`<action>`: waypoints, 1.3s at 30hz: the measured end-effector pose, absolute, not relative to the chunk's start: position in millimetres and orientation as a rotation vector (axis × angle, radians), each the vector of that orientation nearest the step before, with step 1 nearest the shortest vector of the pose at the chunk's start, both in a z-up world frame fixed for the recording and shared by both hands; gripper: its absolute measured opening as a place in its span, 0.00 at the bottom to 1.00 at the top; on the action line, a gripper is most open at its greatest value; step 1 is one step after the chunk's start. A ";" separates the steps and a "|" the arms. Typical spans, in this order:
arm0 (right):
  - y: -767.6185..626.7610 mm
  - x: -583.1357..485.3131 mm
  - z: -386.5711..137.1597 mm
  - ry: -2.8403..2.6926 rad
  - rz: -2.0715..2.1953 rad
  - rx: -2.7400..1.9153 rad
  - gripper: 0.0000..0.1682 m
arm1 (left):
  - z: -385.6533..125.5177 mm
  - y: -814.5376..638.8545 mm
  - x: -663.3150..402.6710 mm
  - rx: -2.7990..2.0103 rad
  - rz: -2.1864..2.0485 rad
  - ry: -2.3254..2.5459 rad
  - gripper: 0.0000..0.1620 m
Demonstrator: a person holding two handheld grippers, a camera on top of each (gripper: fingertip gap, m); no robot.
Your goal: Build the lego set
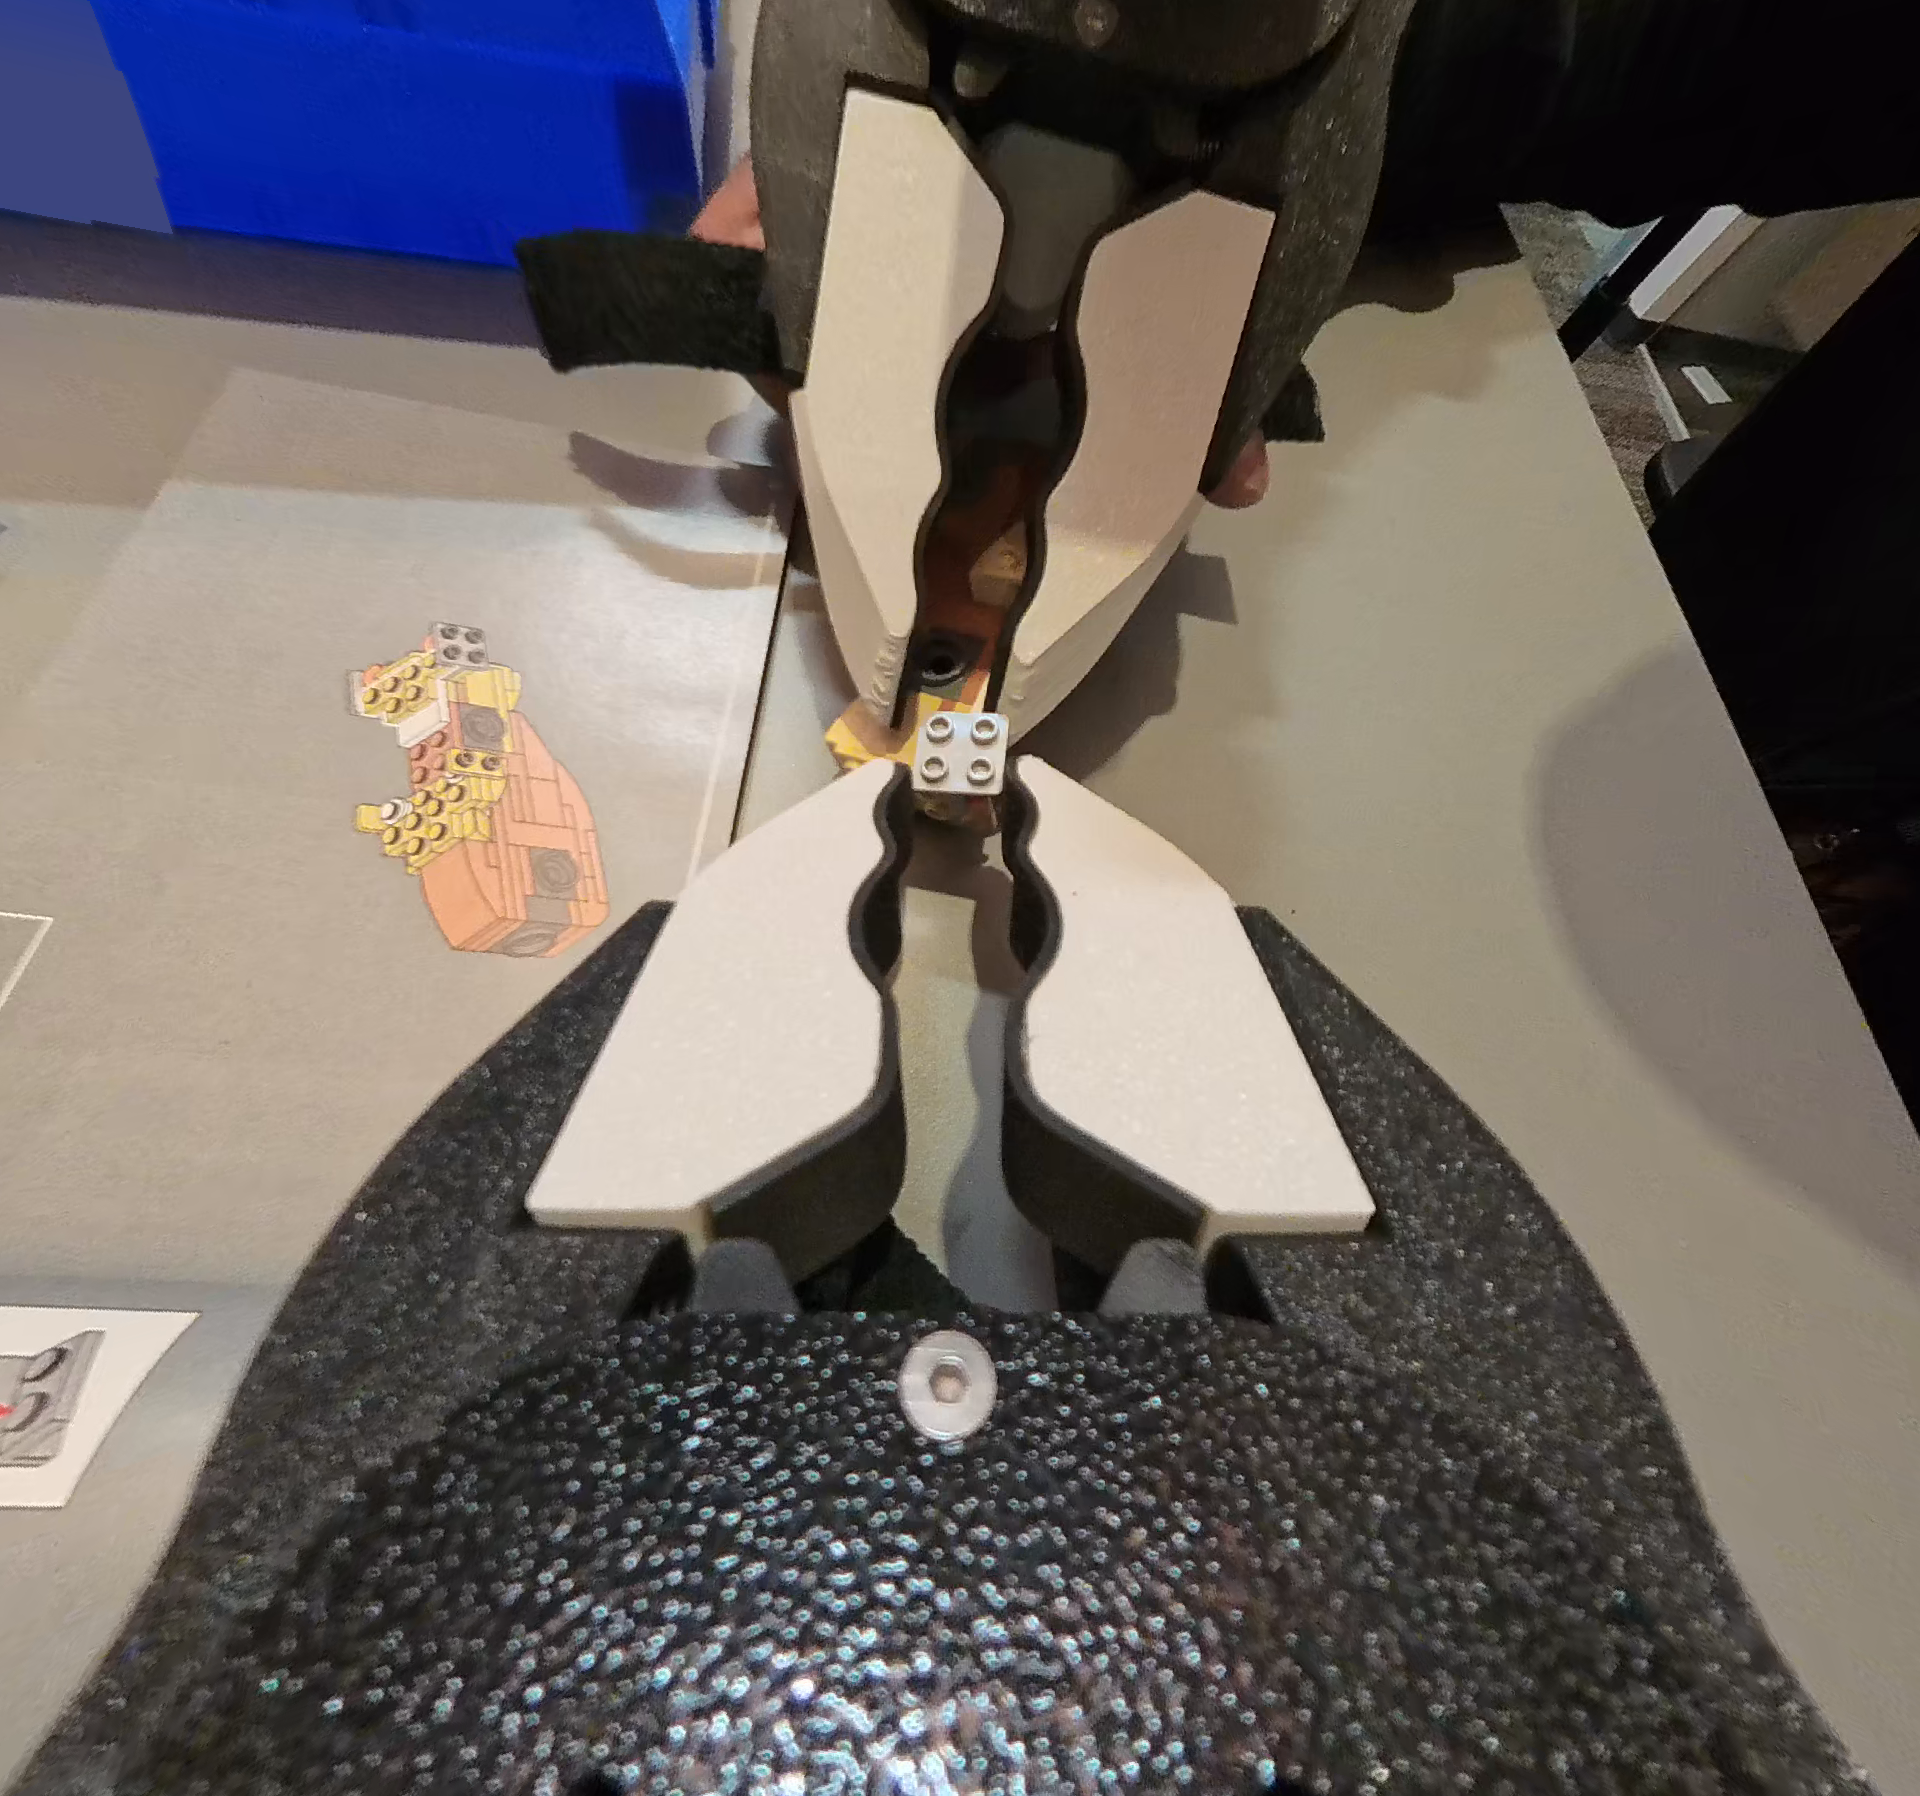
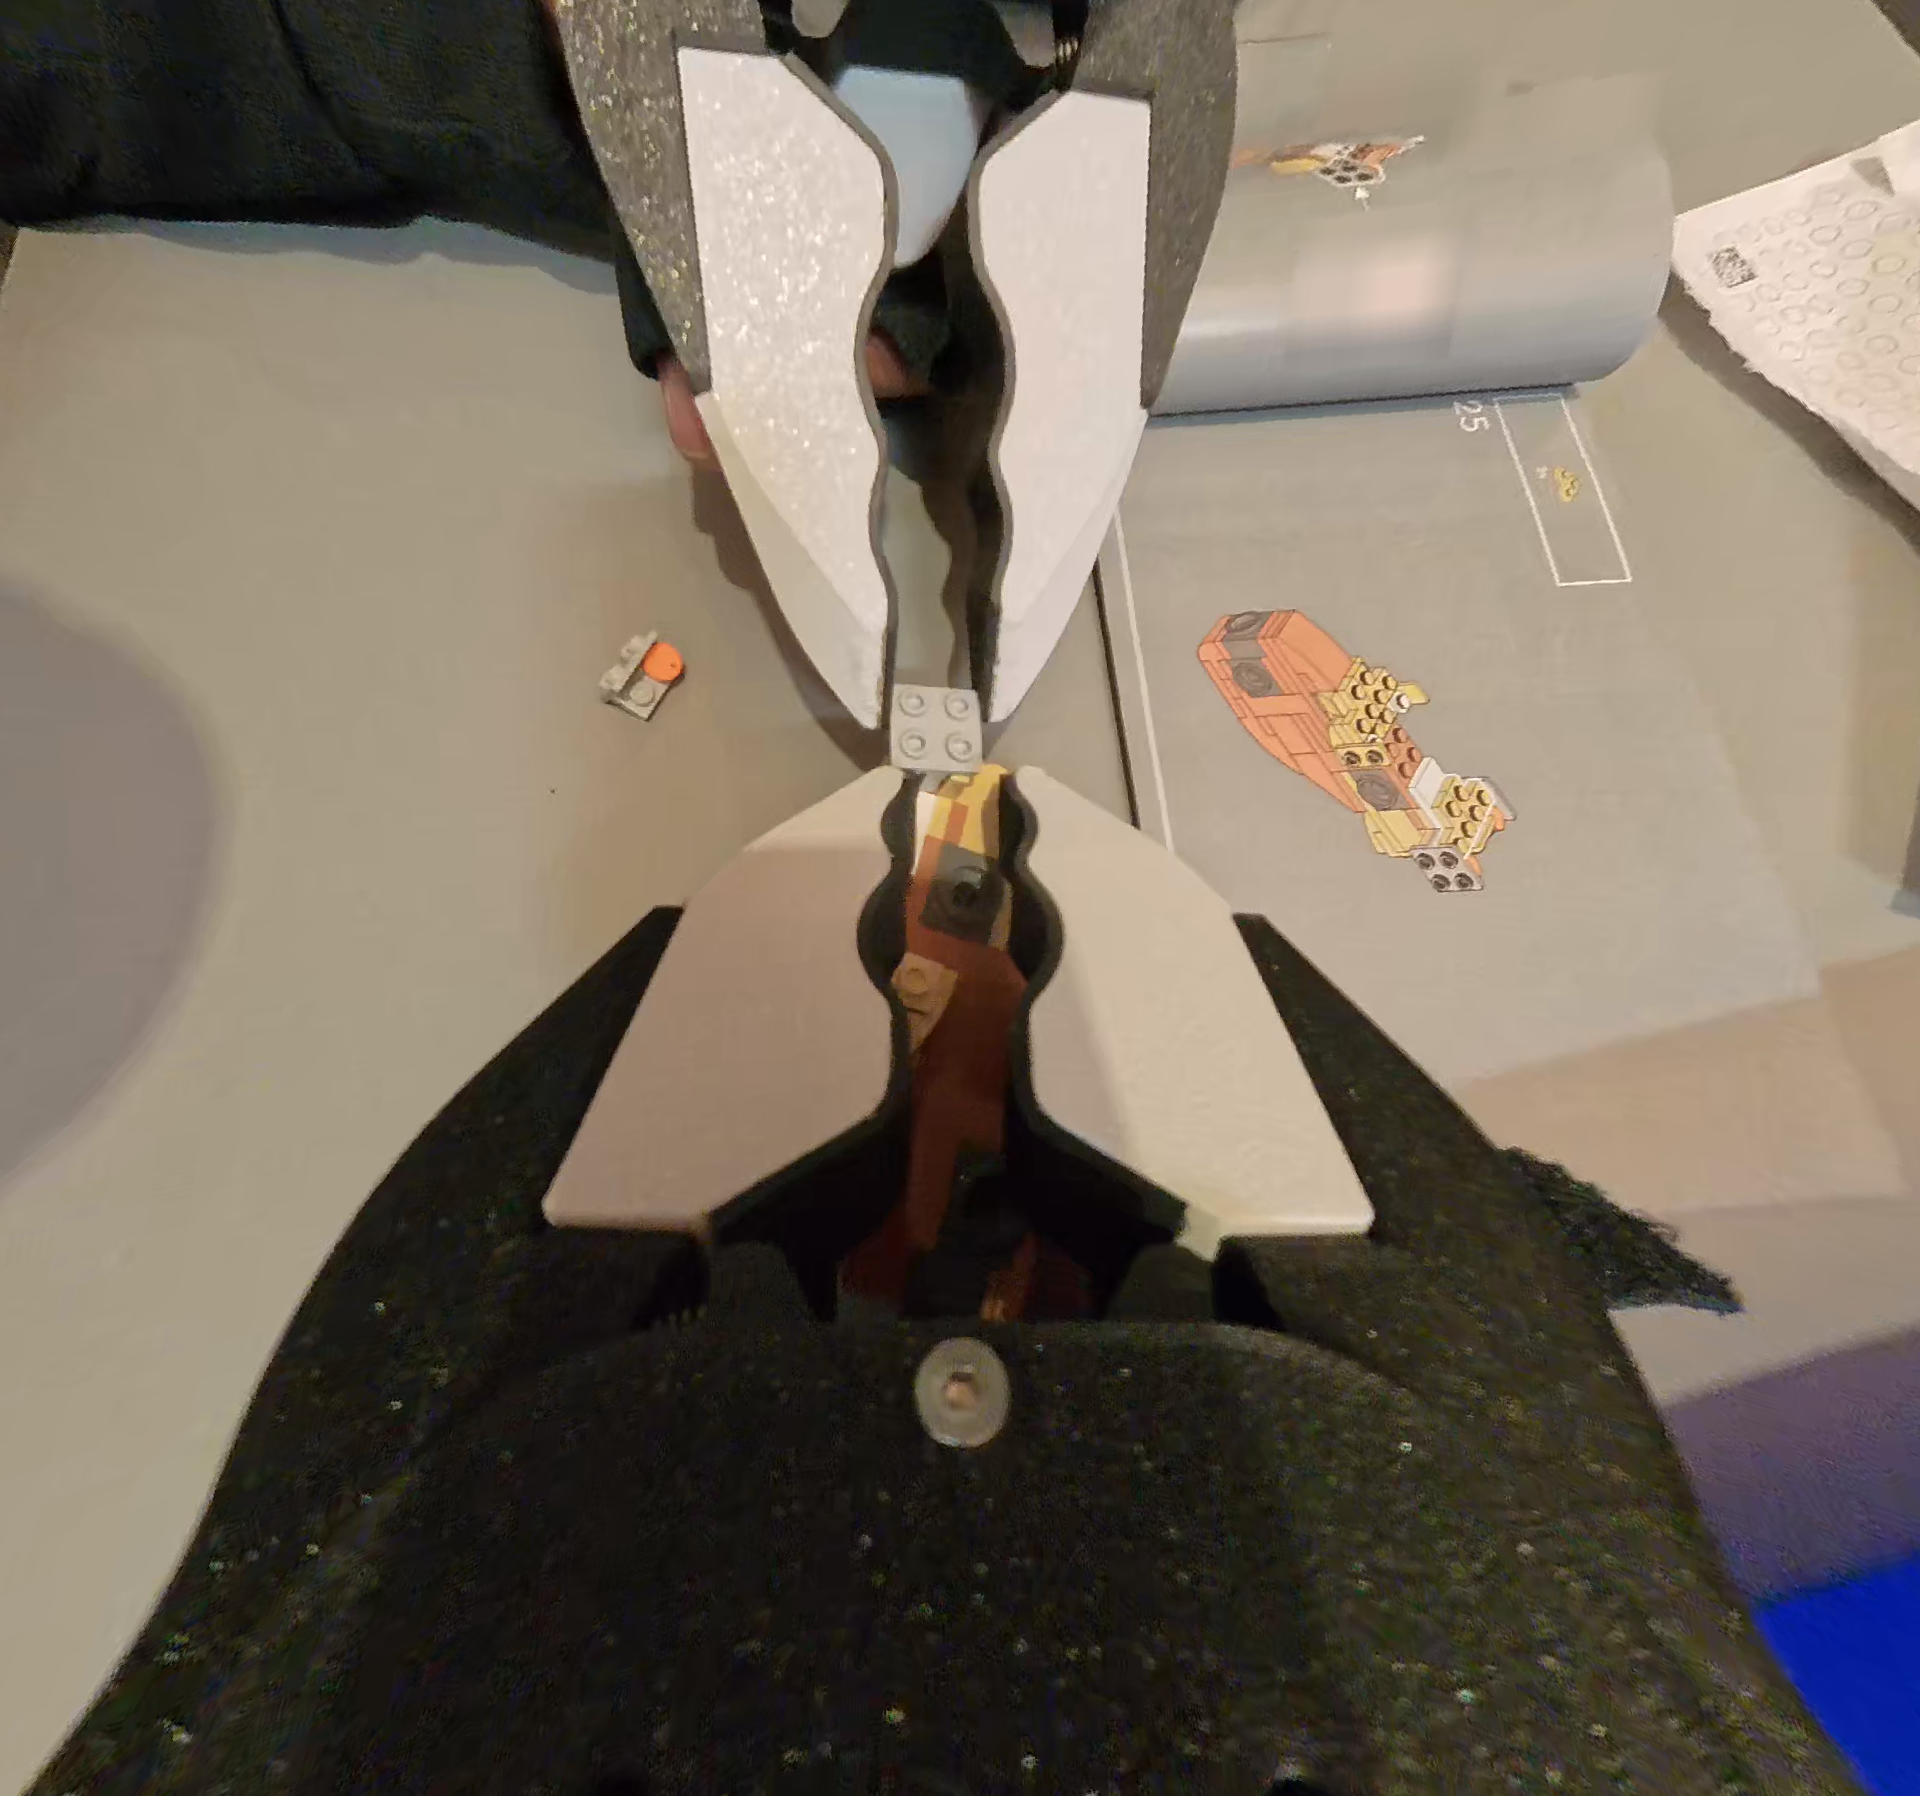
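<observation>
In the left wrist view, a small grey two-by-two plate [image 1: 961, 754] with four studs sits at the centre, pinched at the tips of the left gripper [image 1: 958, 778], whose fingers stand only a plate's width apart. Straight ahead at 12 o'clock the right gripper [image 1: 951, 697] points back at it, closed narrowly on a brown and tan lego model [image 1: 971, 603] that shows in the slit between its fingers; the model's yellow end meets the plate. At 9 o'clock an open instruction booklet [image 1: 312, 707] lies on the grey table [image 1: 1403, 811], with a drawing of the model on its page. At 11 o'clock stands a blue bin [image 1: 364, 53]; its contents cannot be seen.

In the right wrist view, the right gripper [image 2: 958, 780] grips the lego model [image 2: 956, 977] along its length, dark brown towards 6 o'clock and tan and yellow towards the tips. Just beyond, at 12 o'clock, the grey plate [image 2: 937, 726] touches the model's end, held by the left gripper [image 2: 935, 707]. A small grey piece with an orange round stud [image 2: 642, 674] lies on the table [image 2: 364, 811] at 10 o'clock. The booklet [image 2: 1455, 707] is at 3 o'clock, and a clear plastic bag [image 2: 1808, 312] at 2 o'clock.
</observation>
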State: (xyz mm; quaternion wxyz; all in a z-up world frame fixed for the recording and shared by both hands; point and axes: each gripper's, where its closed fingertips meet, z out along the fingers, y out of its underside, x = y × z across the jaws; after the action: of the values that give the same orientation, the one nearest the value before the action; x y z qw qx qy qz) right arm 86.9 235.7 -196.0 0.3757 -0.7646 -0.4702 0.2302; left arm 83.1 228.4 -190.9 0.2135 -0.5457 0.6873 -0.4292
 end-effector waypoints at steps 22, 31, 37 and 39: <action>229.0 86.8 -195.5 -1.284 0.595 -1.860 0.12 | -191.0 228.1 84.6 -1.392 -1.098 1.954 0.10; 229.7 88.2 -200.4 -1.304 0.548 -1.861 0.13 | -190.9 224.0 85.3 -1.332 -1.065 1.993 0.10; 229.1 88.8 -198.4 -1.309 0.515 -1.838 0.11 | -191.3 223.6 84.9 -1.318 -1.063 1.996 0.09; 228.3 88.6 -195.7 -1.297 0.506 -1.834 0.06 | -191.3 224.2 85.2 -1.319 -1.058 1.993 0.09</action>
State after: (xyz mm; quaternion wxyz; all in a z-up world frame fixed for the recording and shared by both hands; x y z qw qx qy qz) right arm 88.6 228.3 -195.7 0.4073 -0.7276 -0.5143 0.2007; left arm 85.2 224.2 -191.3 0.2609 -0.4872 0.7362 -0.3907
